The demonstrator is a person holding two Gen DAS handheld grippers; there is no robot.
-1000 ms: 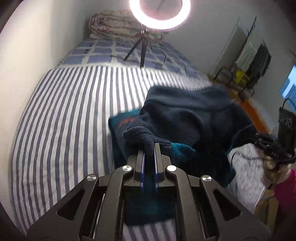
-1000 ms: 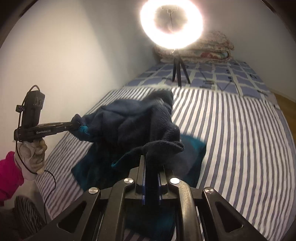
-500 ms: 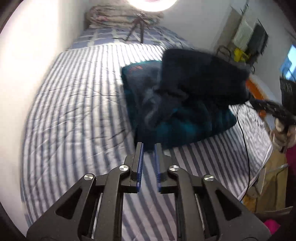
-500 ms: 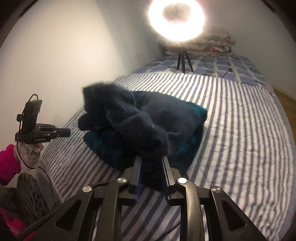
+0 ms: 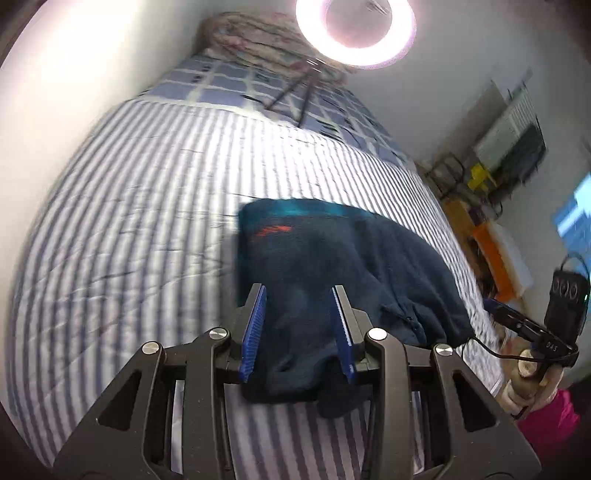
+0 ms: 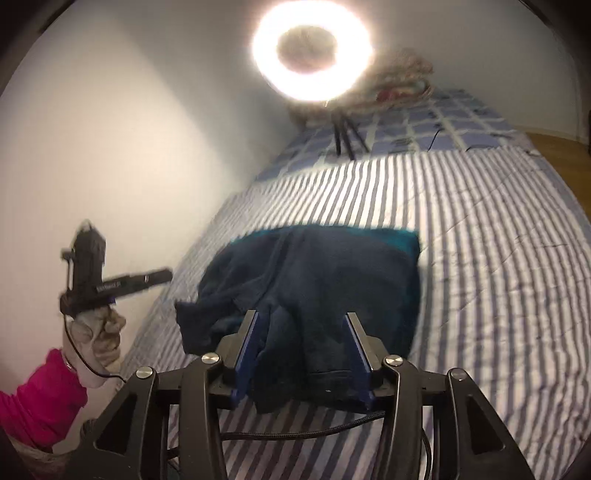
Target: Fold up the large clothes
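Observation:
A dark navy fleece garment with a teal lining lies folded in a heap on the striped bed. My left gripper hovers over its near edge. Its jaws are opening, and the cloth lies between them without the blue pads pressing on it. In the right wrist view the same garment lies under my right gripper. Those jaws are opening too, with a fold of cloth loose between them. The left gripper also shows at the left of this view, held by a gloved hand.
A lit ring light on a tripod stands at the far end of the bed, on a checked blanket before a rolled quilt. A white wall runs along one side. Furniture and hanging clothes stand across the room.
Both grippers were shut on the garment's corners and held it up. They have let go, the jaws have widened, and the garment has dropped folded onto the bed.

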